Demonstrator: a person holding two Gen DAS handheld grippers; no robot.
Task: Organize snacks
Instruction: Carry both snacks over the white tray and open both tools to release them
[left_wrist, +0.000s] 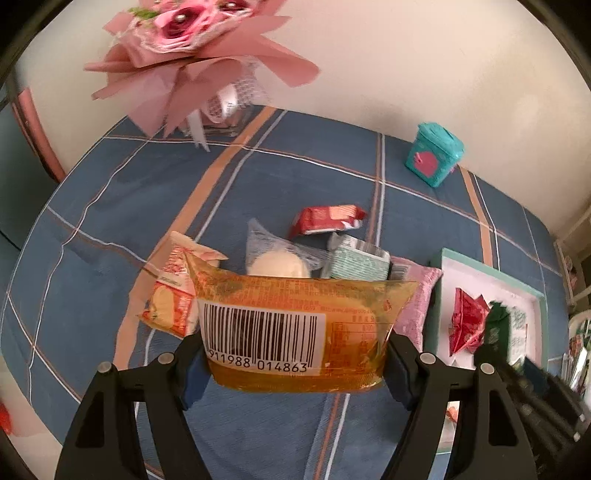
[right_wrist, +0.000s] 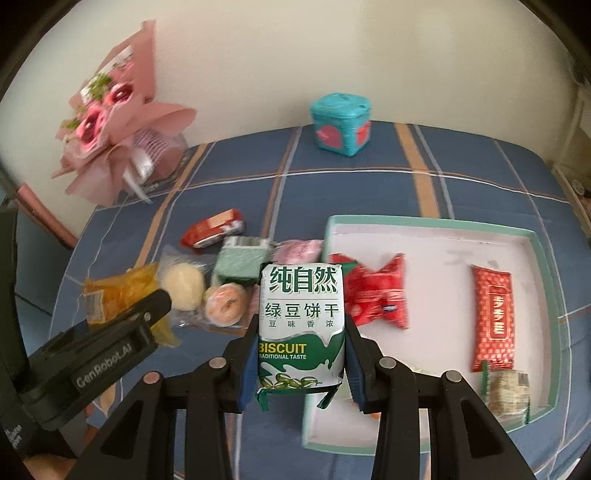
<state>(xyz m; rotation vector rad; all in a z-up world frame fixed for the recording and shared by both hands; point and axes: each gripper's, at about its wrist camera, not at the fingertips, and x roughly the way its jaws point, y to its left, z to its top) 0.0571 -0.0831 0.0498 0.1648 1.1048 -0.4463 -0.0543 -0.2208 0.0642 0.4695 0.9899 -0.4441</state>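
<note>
Both claws carry a snack, so the step in hand seems to be the transfer from the loose pile into the tray. The left claw (left_wrist: 295, 363) is closed on a wide orange packet (left_wrist: 295, 332), its pads pressing the two short ends; the barcode side faces the camera. The right claw (right_wrist: 301, 363) is closed more narrowly on a green biscuit pack (right_wrist: 302, 328), which stands upright between the pads.

Beyond the right claw and a little to its right lies the white tray (right_wrist: 424, 236) on the blue checked desk (right_wrist: 369, 184). Inside it are already a red twisted packet (right_wrist: 376, 291), a long red packet (right_wrist: 494, 321) and a small pack (right_wrist: 508, 391) in the near corner. Beyond the left claw the remaining snacks lie together, among them a round pale bun (left_wrist: 280, 266) and a red wrapper (left_wrist: 327, 219).

Next, I judge, each claw must move over a free part of the tray, go low, and only then open.
</note>
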